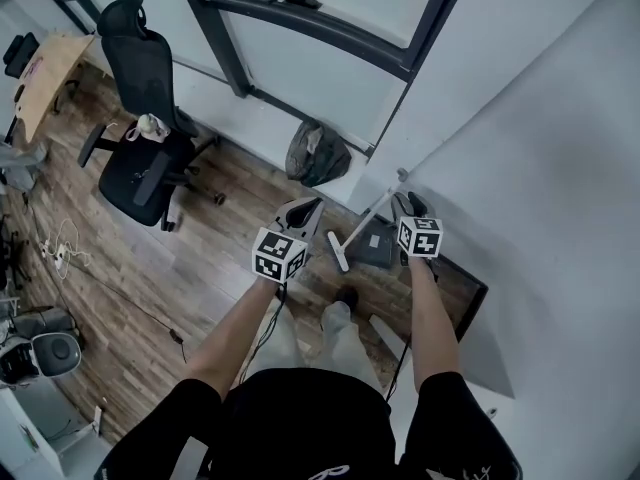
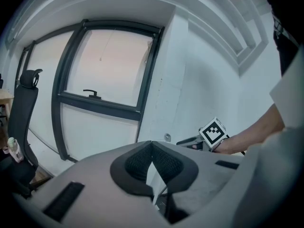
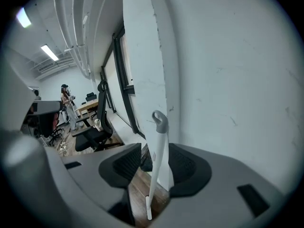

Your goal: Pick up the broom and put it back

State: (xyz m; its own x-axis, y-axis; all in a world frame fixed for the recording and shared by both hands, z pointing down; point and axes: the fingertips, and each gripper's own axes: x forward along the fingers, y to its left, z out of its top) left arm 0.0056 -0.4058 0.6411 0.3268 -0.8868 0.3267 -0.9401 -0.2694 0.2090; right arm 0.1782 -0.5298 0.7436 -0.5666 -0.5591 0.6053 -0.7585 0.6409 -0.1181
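broom (image 1: pixel 368 216): leaning on the white wall (image 1: pixel 520 168) corner, head down on the wood floor (image 1: pixel 200 258)
right gripper (image 3: pixel 155 161): jaws spread wide; broom handle stands between them, not pinched
left gripper (image 2: pixel 152 144): jaws pressed together, empty; left of broom

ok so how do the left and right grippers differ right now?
Left gripper: jaws together, nothing between. Right gripper: jaws apart, with the broom handle standing between its pads, unpinched. From the head view, the right is up by the handle near the wall, the left beside the broom's head. Both: grey jaws, dark pads, marker cube.
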